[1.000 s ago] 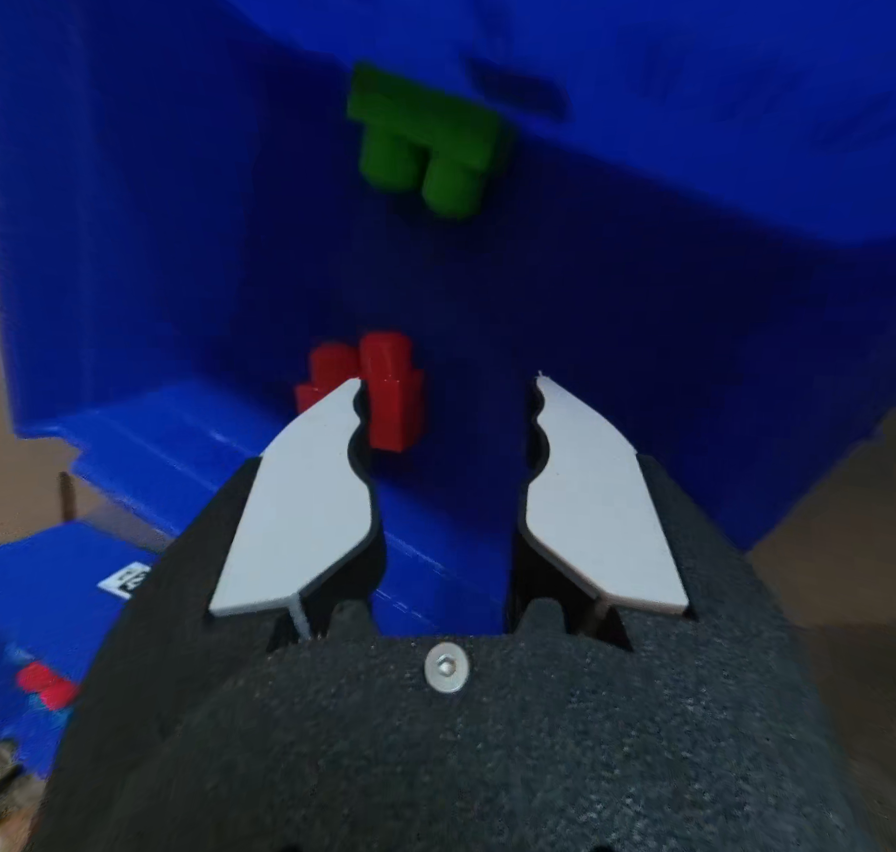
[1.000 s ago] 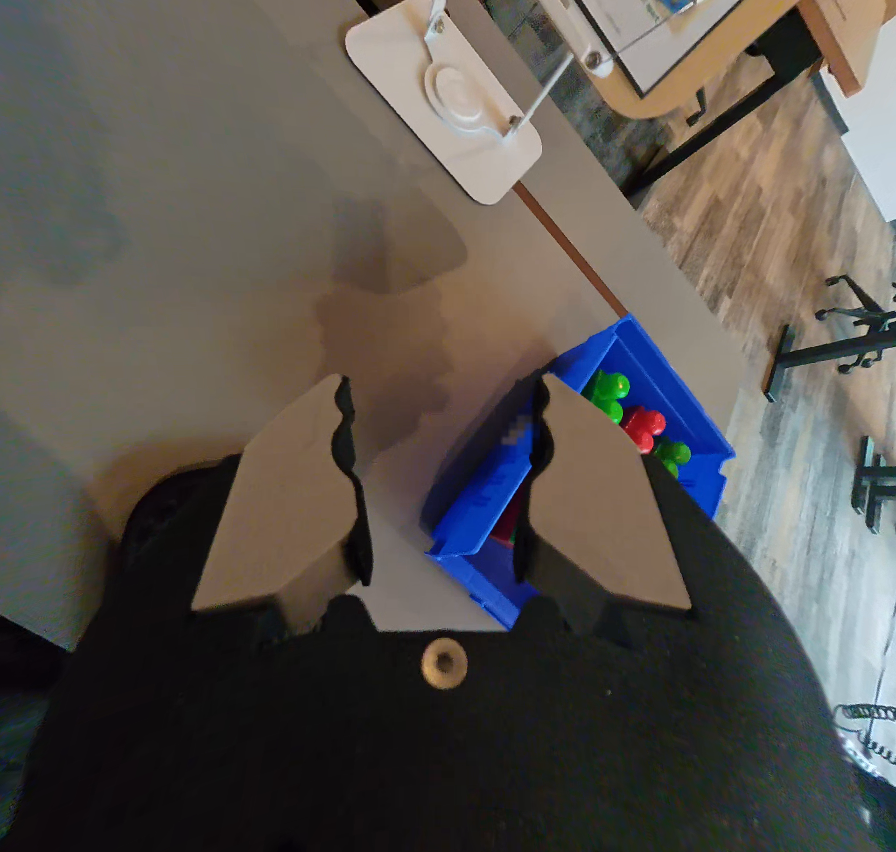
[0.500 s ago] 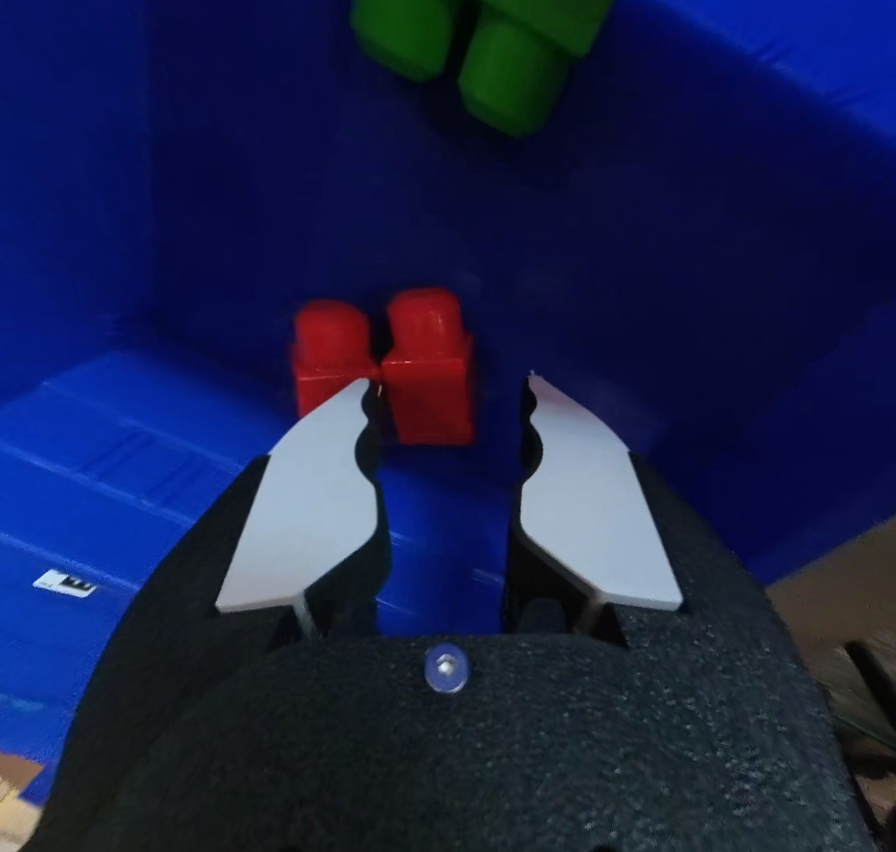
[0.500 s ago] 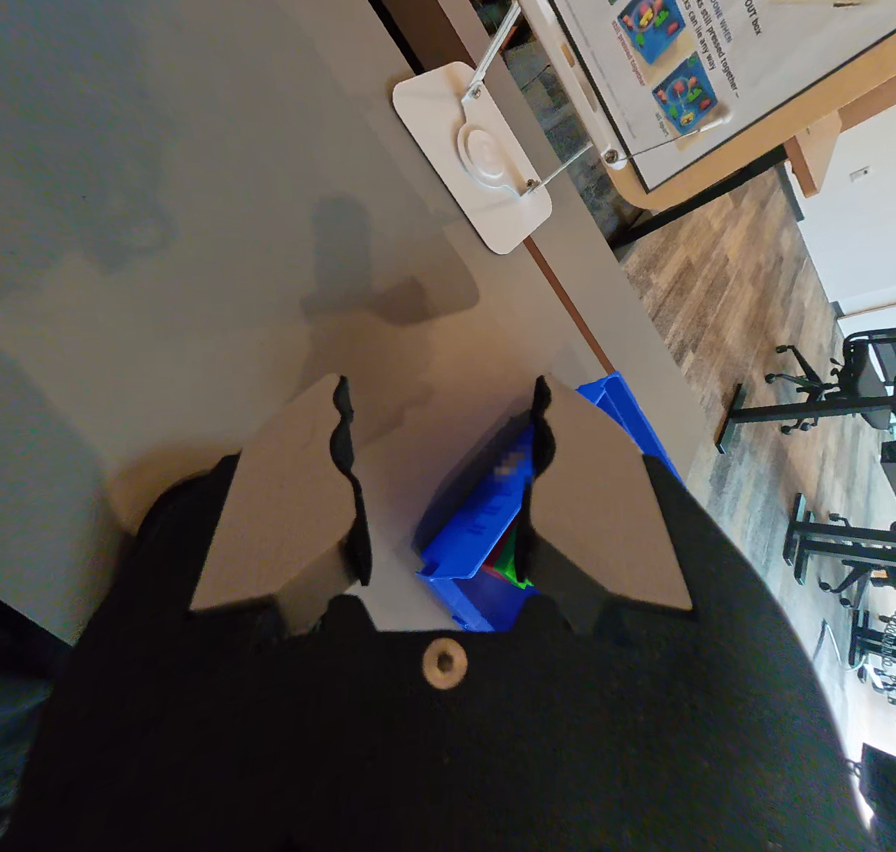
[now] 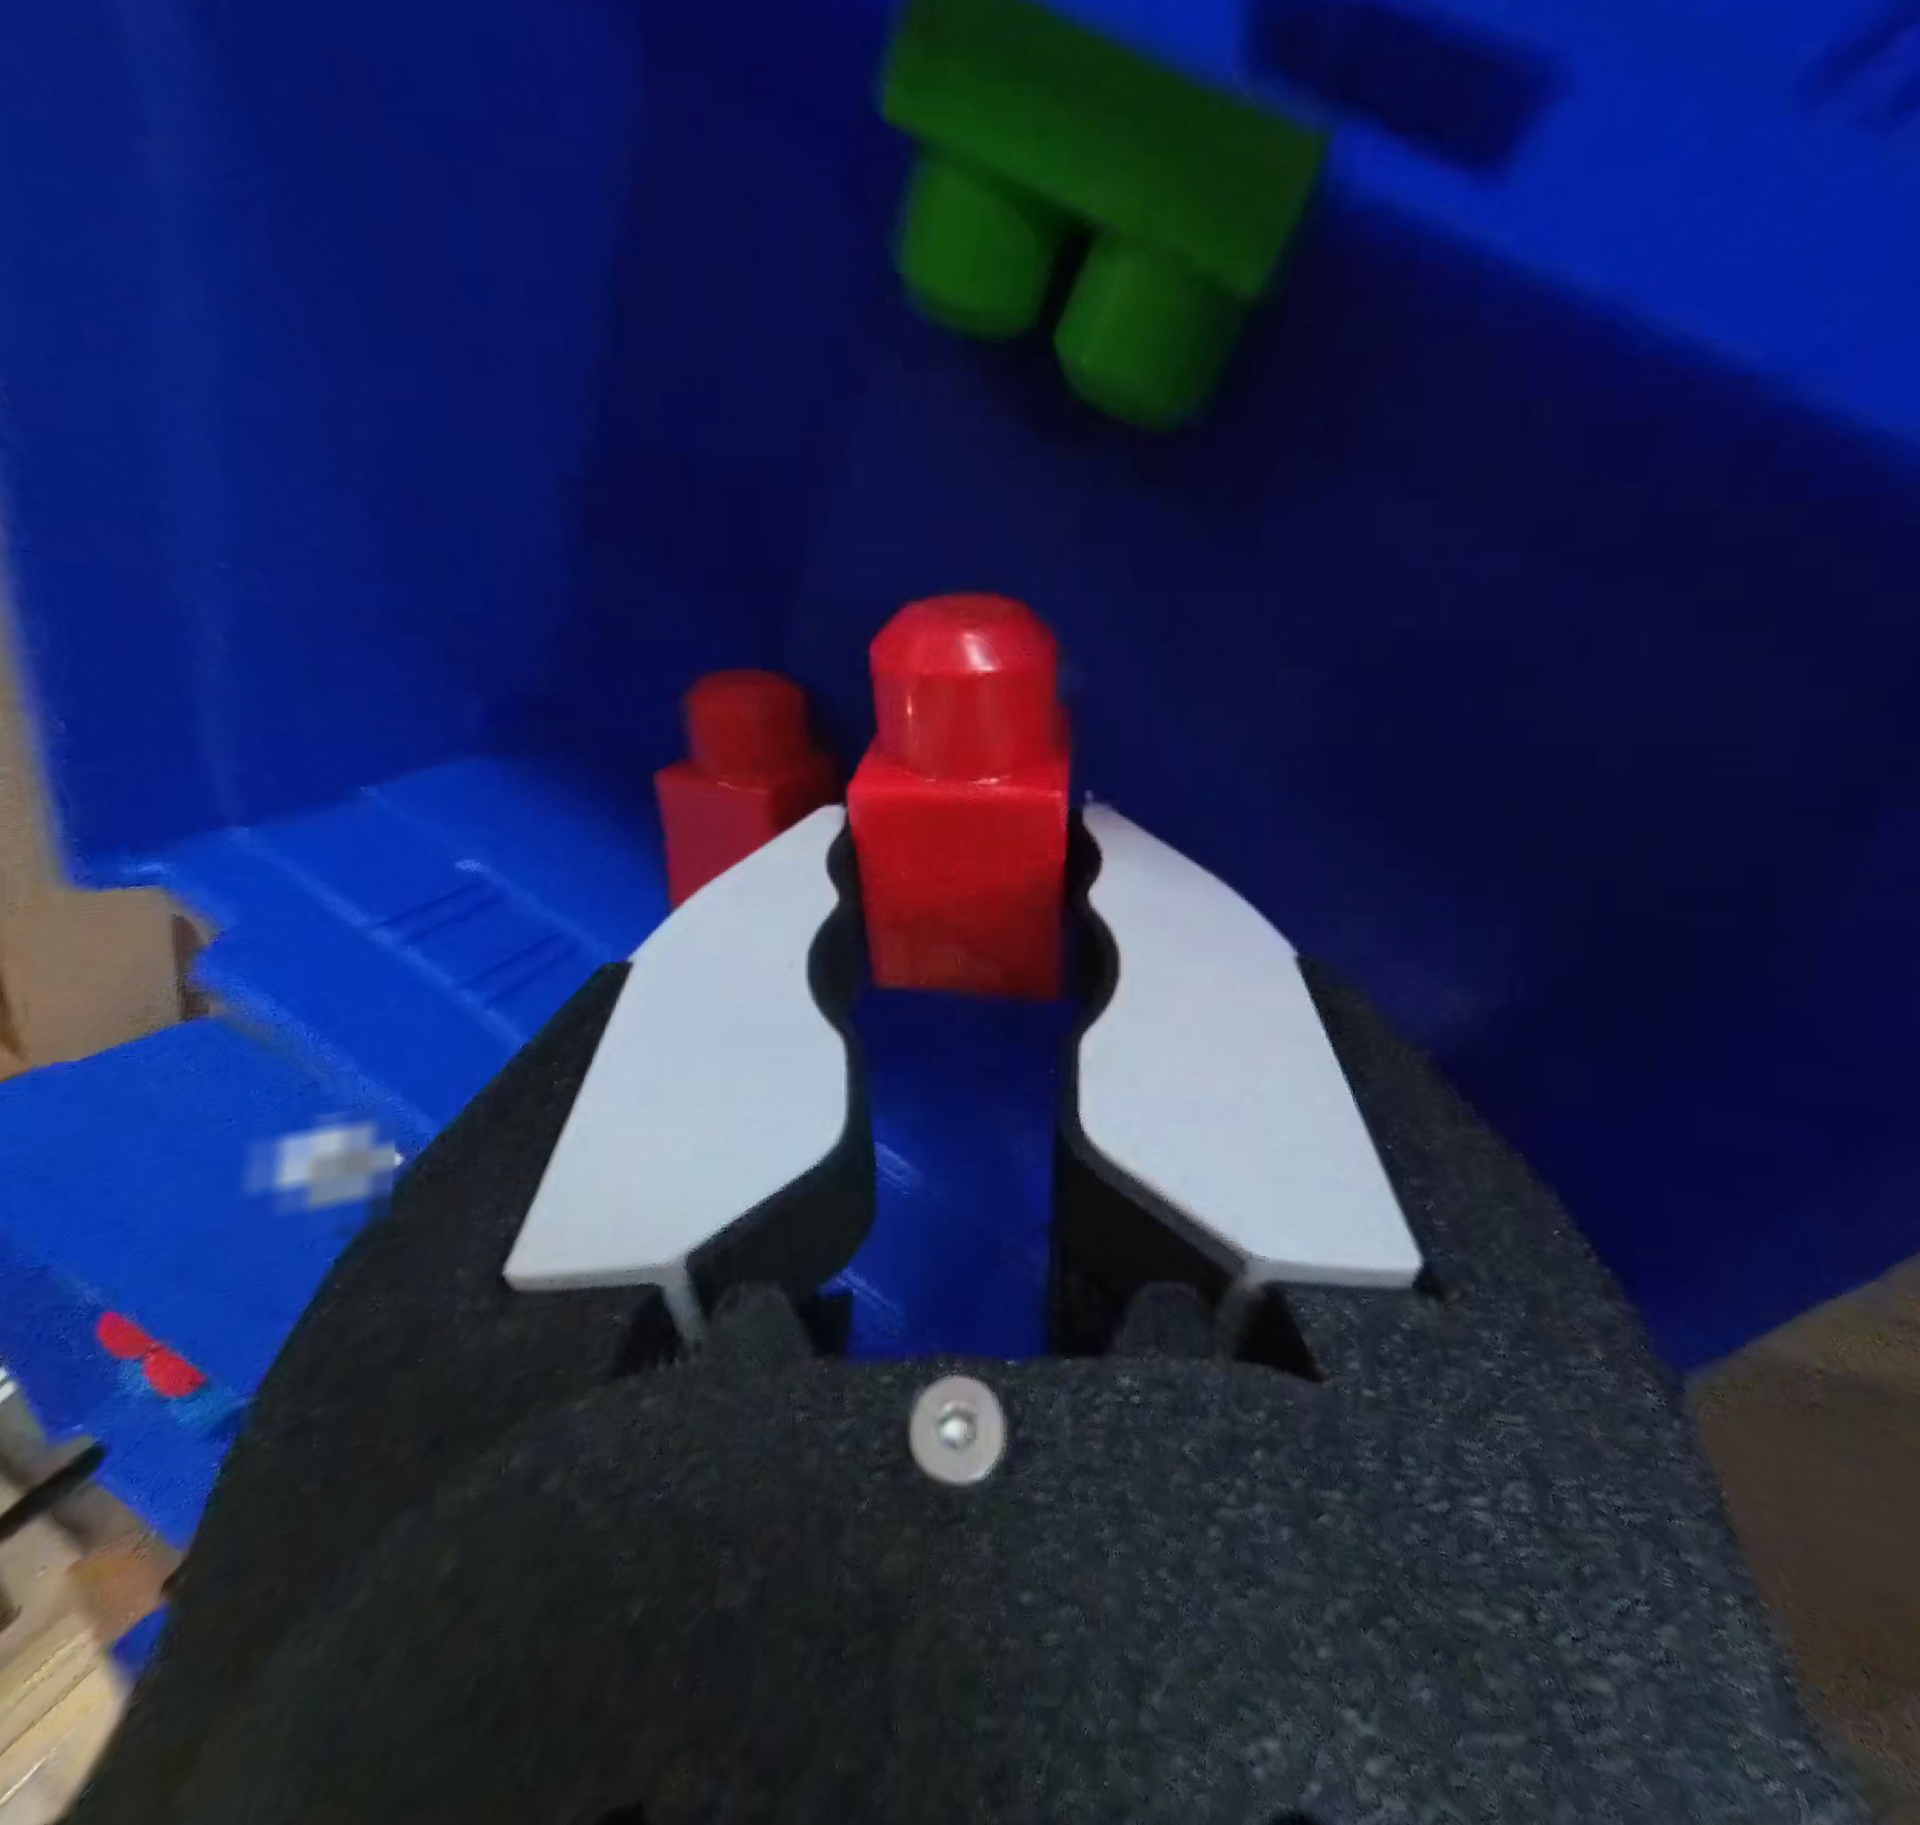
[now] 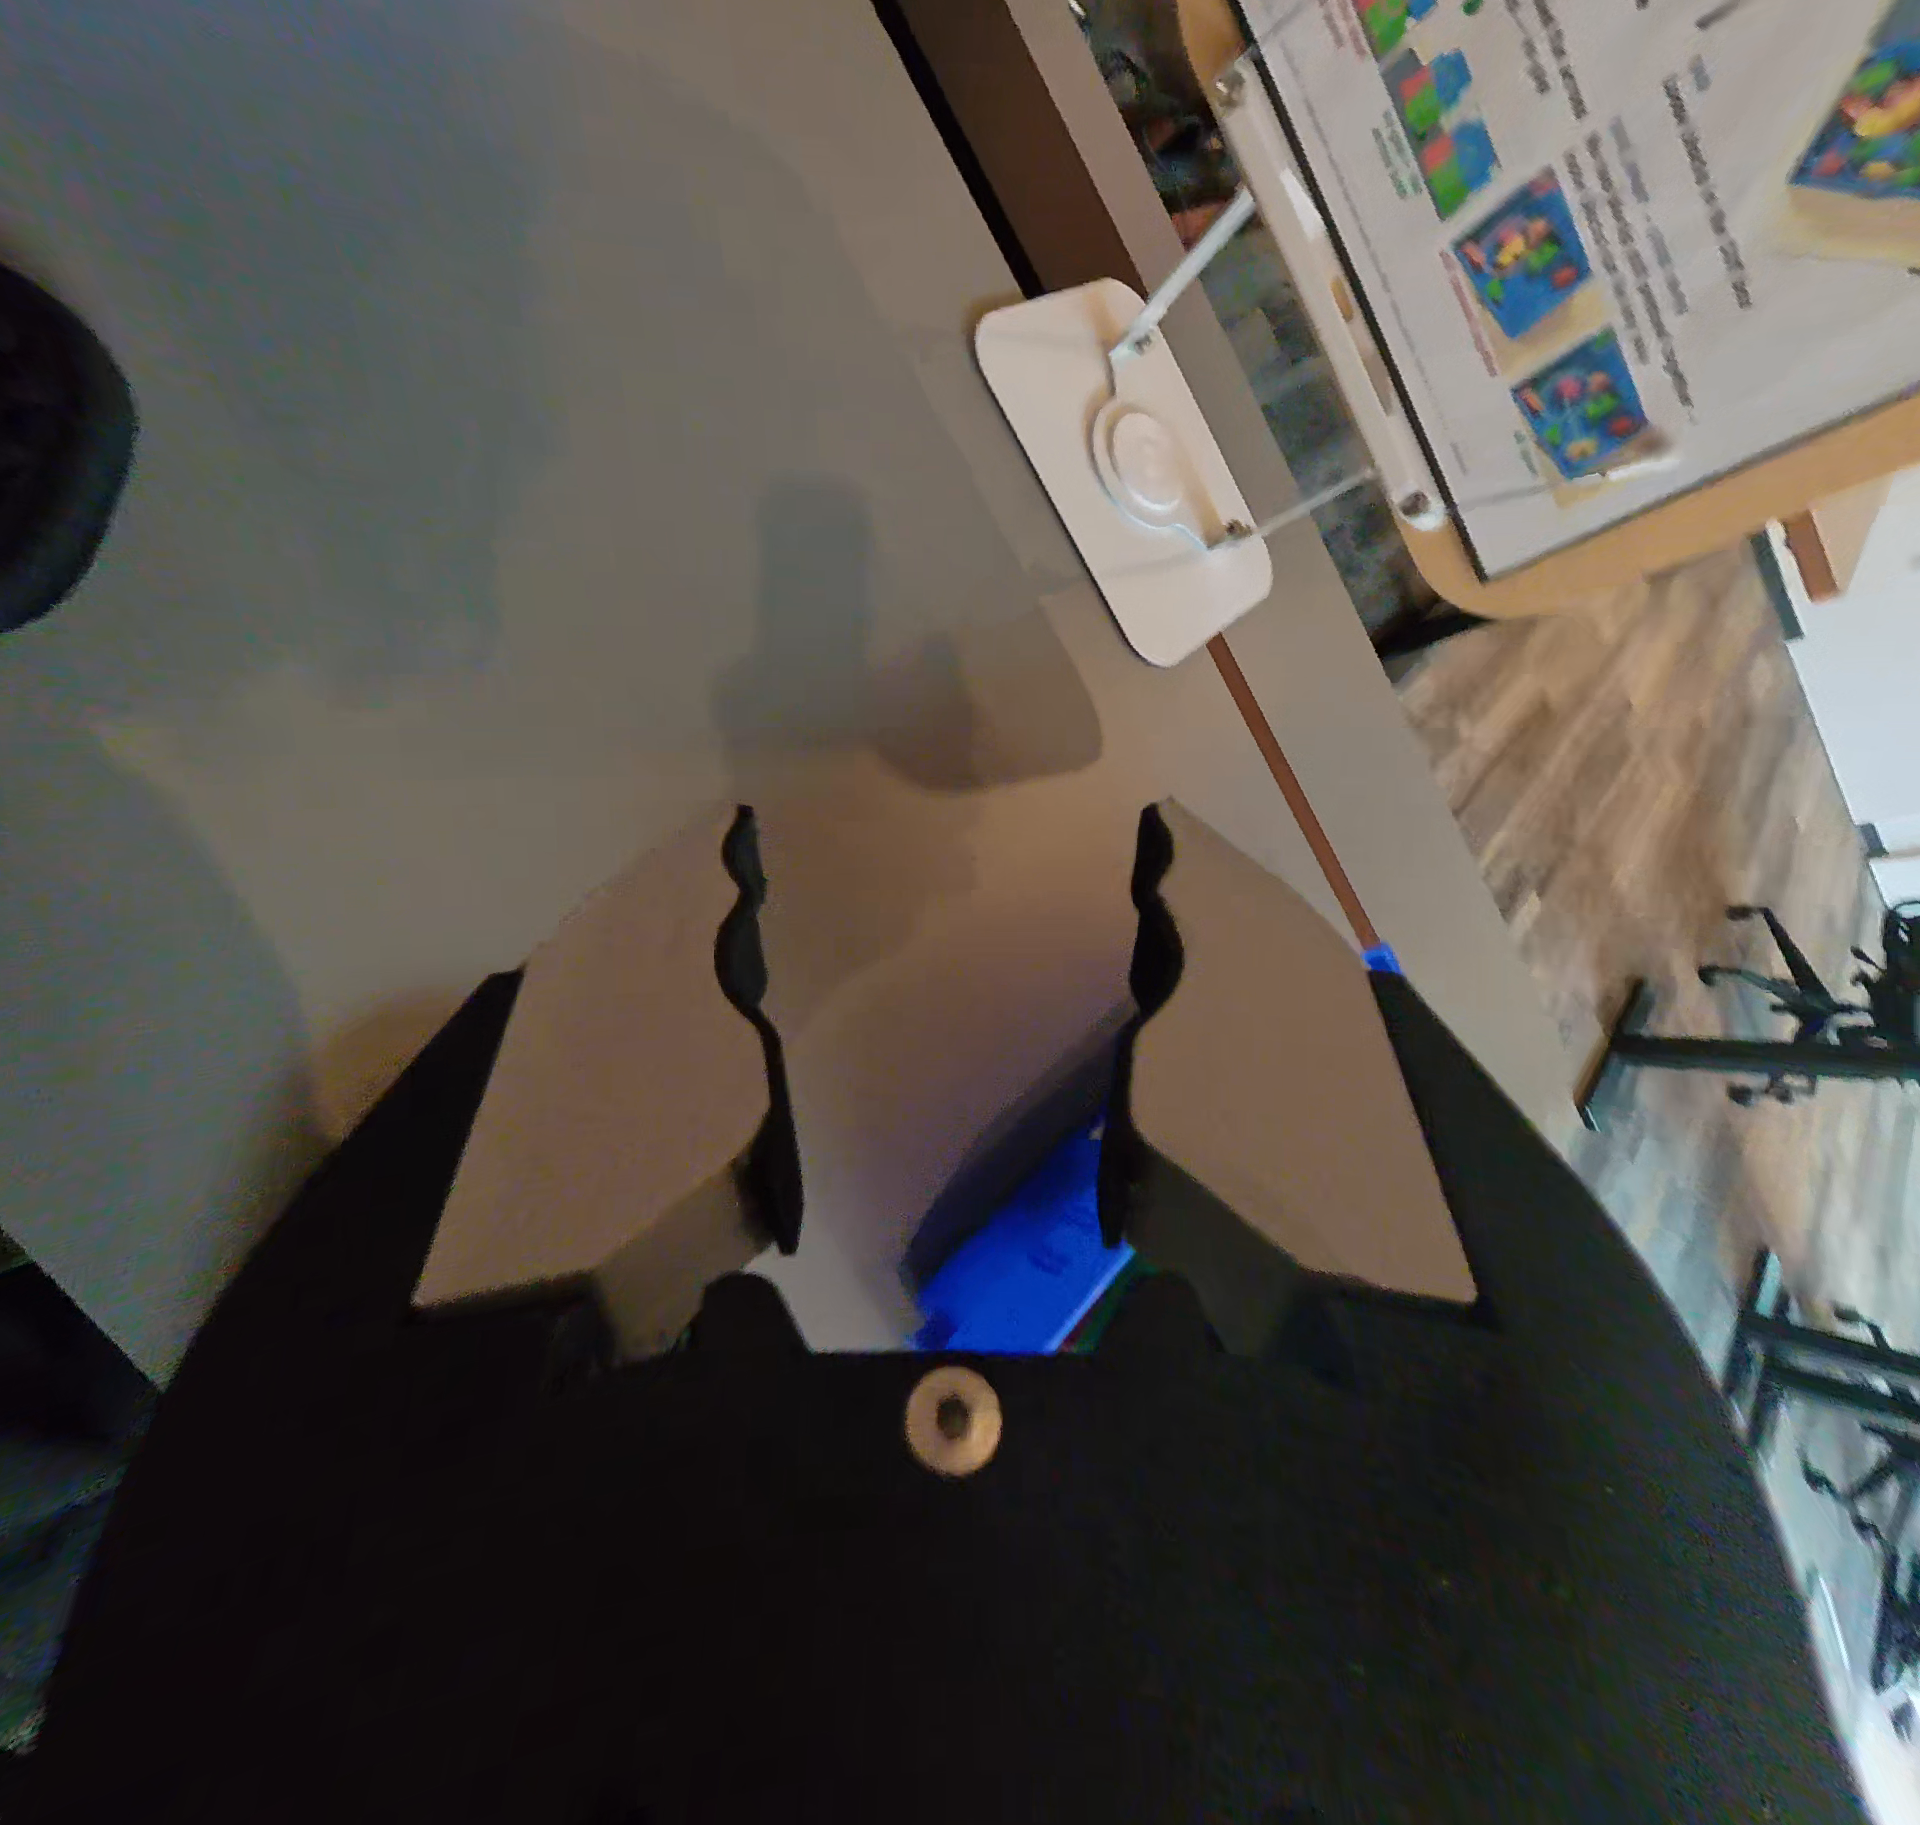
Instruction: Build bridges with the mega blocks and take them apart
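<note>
In the left wrist view my left gripper (image 5: 961,825) is inside a blue bin (image 5: 416,321), shut on a red single-stud block (image 5: 961,882) that stands upright between the fingertips. A second red single-stud block (image 5: 738,788) stands just behind and left of it. A green two-stud block (image 5: 1091,206) lies farther back on its side, studs towards me. In the right wrist view my right gripper (image 6: 940,819) is open and empty above the grey table (image 6: 416,321). A blue bin (image 6: 1029,1266) shows low between its fingers.
Another blue bin (image 5: 156,1152) with a small red piece (image 5: 145,1354) lies at the lower left of the left wrist view. A white stand base (image 6: 1132,466) holding an instruction board (image 6: 1507,217) sits at the table edge. Floor and chair bases lie beyond. Tip to tip, the grippers are about 60 centimetres apart.
My left gripper moved forward and closed on the right-hand red block. My right gripper swung away from the blue bin, which now shows only between the finger bases; it stays open.
</note>
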